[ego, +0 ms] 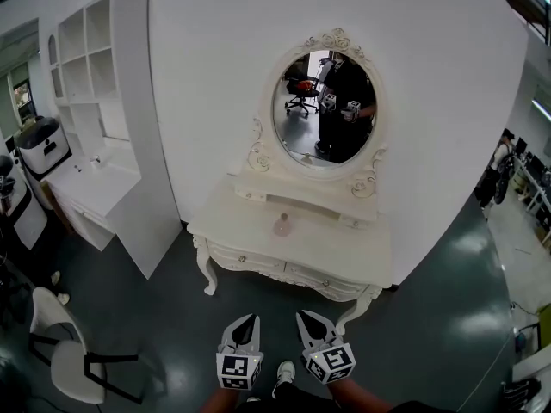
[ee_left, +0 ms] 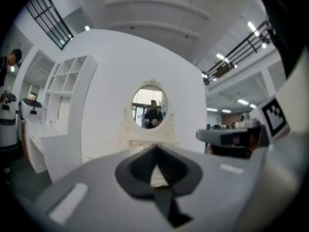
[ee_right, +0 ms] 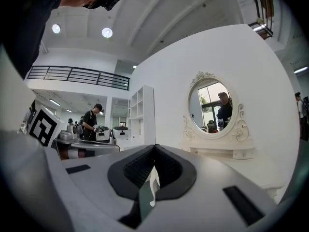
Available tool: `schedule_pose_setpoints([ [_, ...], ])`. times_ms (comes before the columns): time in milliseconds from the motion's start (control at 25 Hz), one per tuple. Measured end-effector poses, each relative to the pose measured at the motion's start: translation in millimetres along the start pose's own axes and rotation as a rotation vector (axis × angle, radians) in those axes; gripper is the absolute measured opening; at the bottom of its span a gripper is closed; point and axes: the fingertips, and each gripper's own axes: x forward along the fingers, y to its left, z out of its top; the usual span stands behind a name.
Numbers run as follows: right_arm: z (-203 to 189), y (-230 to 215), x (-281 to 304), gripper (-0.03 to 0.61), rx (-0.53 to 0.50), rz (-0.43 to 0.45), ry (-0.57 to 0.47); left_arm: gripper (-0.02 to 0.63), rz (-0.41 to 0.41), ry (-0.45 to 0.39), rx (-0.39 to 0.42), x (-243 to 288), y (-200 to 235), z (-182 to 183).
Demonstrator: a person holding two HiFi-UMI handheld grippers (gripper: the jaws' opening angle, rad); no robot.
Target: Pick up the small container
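Small container (ego: 282, 224): pale pink, upright near the middle of the white bench (ego: 344, 252), at 6 o'clock from the mirror (ego: 327, 106) and at 12 o'clock from both tools, well apart from them.
Left hand-held gripper (ego: 248, 320): jaws pressed together, nothing between them.
Right hand-held gripper (ego: 306, 317): jaws pressed together, empty.
Risk 1: arriving with the jaws unspread would likely knock the container over or shove it toward 12 o'clock.
Risk 2: it looks small and light, so an off-centre pinch may tip it or let it slip.
Risk 3: a low approach may strike the bench's front edge at 6 o'clock.
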Motion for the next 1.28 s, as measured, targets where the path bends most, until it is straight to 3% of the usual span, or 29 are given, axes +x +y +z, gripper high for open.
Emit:
schedule_pose_setpoints([
  [440, 1, -49, 54, 0.005, -0.008, 0.062, 0.009, 0.006, -0.002, 0.028, 0.025, 73, 15, 6],
  [880, 11, -124, 114, 0.005, 0.007, 0.082, -0.015, 0.007, 0.043, 0.038, 0.05, 162, 34, 19],
  [1280, 4, -172, 134, 0.005, 0.044, 0.072, -0.001, 0.006, 0.051, 0.08, 0.057, 210, 36, 17],
])
